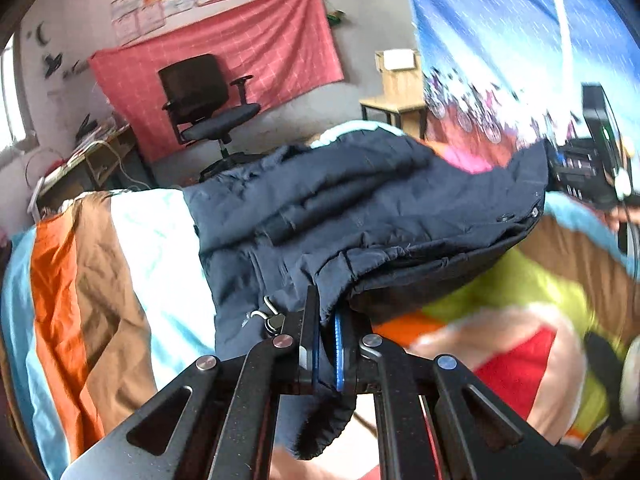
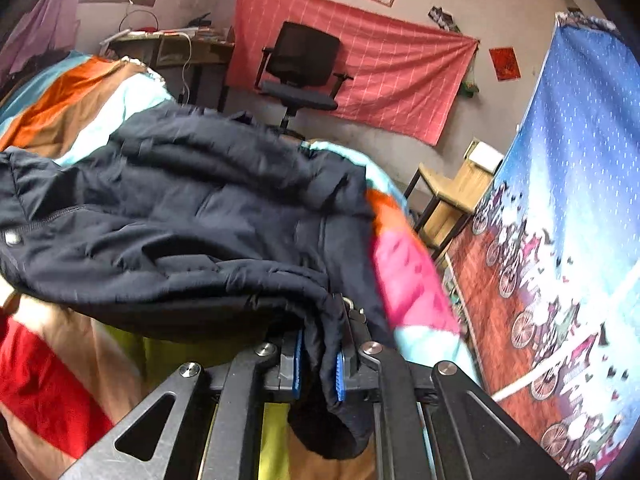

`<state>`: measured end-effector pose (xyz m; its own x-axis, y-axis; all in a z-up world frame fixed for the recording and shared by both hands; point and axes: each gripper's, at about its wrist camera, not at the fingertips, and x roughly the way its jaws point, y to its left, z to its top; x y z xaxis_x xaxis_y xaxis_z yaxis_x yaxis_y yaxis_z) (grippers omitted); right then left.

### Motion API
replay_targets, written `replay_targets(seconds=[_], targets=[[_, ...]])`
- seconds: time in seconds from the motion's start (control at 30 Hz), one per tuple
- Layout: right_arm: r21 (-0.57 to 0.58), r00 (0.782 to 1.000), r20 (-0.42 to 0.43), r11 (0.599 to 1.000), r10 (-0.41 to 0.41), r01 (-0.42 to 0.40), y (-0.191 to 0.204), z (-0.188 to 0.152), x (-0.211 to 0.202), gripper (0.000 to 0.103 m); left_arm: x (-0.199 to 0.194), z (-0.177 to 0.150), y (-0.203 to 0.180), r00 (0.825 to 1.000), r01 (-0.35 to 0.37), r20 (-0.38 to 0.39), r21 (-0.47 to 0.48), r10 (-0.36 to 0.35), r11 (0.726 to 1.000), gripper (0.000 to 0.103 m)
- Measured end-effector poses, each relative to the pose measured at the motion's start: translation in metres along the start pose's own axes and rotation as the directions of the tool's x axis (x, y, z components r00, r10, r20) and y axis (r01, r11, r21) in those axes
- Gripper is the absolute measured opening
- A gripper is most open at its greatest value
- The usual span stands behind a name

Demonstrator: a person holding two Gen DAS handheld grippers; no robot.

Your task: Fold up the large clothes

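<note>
Spanning the two grippers, a dark navy padded jacket [image 1: 360, 208] is held up off the striped bed cover [image 1: 92, 280], the far part of its bulk still draped on the bed.

Risk, slippage: only a thin bunch of hem is pinched at each end, and the padded shell looks smooth and heavy; a quick pull is judged likely to draw the cloth out of one grip, dropping that side and skewing the fold.

Risk, uneven fold: the middle sags between the two holds, so layers may be trapped crooked if the edge is laid down slack.

Risk, snagging: a snap button [image 2: 12, 238] and a zip line are seen near the front edge and could catch on the bedding.

Left gripper [image 1: 327, 344]: fingers closed on a gathered edge of the jacket, cloth passing between the blue pads [image 1: 339, 352] and hanging below them.

Right gripper [image 2: 319, 372]: fingers likewise clamped on a fold of the jacket, a cuff-like end dangling beneath.

Surroundings: an office chair [image 2: 300, 68], a red checked cloth on the wall [image 2: 380, 68] and a blue printed curtain [image 2: 580, 160].
</note>
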<state>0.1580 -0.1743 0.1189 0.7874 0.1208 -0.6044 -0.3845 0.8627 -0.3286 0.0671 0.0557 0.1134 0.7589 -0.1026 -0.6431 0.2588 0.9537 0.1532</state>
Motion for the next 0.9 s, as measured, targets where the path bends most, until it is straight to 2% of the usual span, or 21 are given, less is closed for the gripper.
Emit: replay_targets(seconds=[0.2, 0.37, 0.53, 0.67, 0.9], targets=[[-0.035, 1.000, 0.017, 0.999, -0.022, 0.022, -0.019, 0.065, 0.007, 0.010, 0.010, 0.062, 0.032, 0.998, -0.056, 0.025, -0.029, 0.057, 0.998, 0.004], [-0.061, 0.999, 0.011, 0.997, -0.046, 0.046, -0.030, 0.115, 0.030, 0.010, 0.036, 0.113, 0.059, 0.994, -0.111, -0.001, -0.118, 0.112, 0.987, 0.004], [-0.025, 0.997, 0.062, 0.998, -0.051, 0.053, -0.041, 0.148, 0.051, 0.009, 0.056, 0.146, 0.085, 0.982, -0.174, 0.029, -0.219, 0.184, 0.960, 0.003], [0.007, 0.993, 0.115, 0.999, -0.040, 0.040, -0.055, 0.176, 0.074, 0.009, 0.072, 0.167, 0.102, 0.969, -0.214, 0.062, -0.257, 0.237, 0.942, 0.003], [-0.028, 0.995, 0.089, 0.998, -0.052, 0.054, -0.059, 0.228, 0.126, 0.009, 0.120, 0.200, 0.144, 0.954, -0.226, 0.100, -0.371, 0.281, 0.901, 0.003]])
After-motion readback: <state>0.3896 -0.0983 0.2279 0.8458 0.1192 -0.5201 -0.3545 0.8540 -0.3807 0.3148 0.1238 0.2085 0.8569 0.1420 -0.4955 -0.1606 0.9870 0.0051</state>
